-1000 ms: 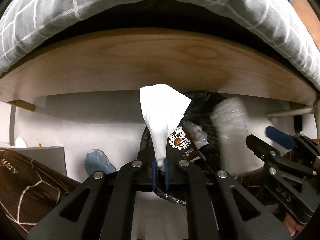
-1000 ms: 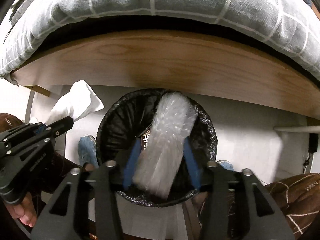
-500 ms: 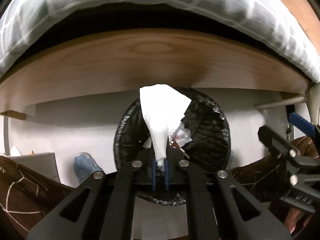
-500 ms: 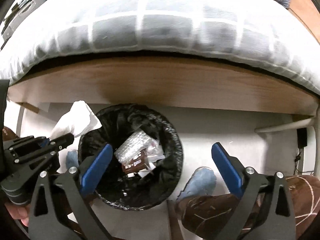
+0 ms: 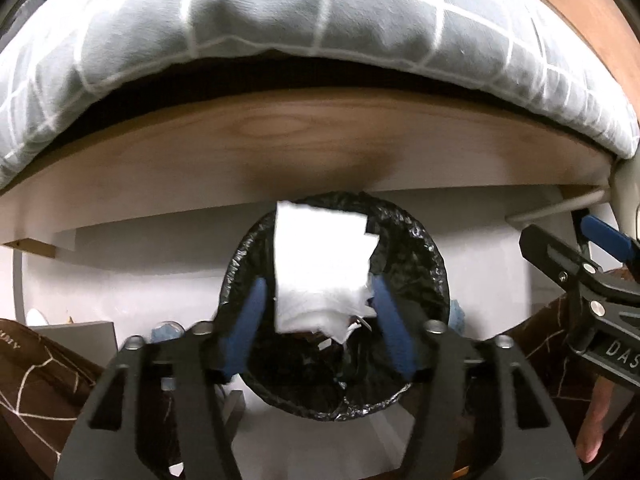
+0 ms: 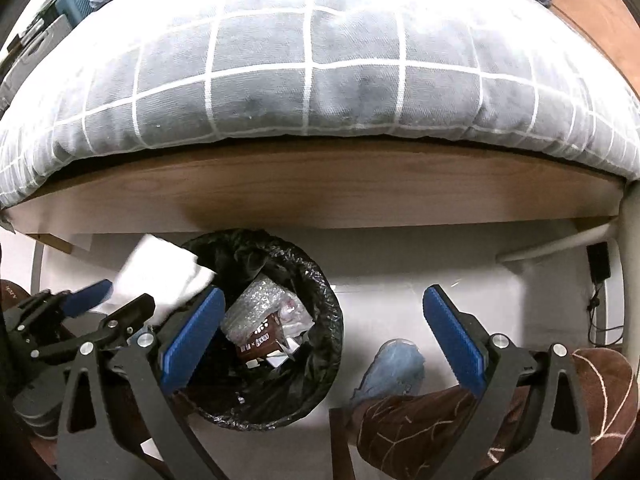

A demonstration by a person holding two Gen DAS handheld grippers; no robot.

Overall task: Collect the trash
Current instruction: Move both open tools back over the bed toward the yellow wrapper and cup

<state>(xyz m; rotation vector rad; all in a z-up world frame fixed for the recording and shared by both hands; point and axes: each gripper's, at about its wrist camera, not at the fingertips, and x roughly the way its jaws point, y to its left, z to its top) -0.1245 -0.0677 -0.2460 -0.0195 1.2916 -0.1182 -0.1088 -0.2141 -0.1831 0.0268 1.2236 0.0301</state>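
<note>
Tissue, white and crumpled, sits between the blue pads of the left claw, directly over the open mouth of the bin. The jaws have just been opening: there is a clear gap on each side of the paper, so it looks released, loose, and about to drop straight down into the black liner. Its long axis runs away from the claw, toward the bed rail on the far side. In the right wrist view the same tissue shows at the bin's left rim.

Right of that, the right claw is spread wide and empty, offset to the right of the bin, half over bare floor and a blue slipper. The left claw is the nearer to the bin mouth.

Inside the bin lie a clear bubbled bag and a brown wrapper with white print, too small to read. "DAS" shows on the right claw's side in the left wrist view.
</note>
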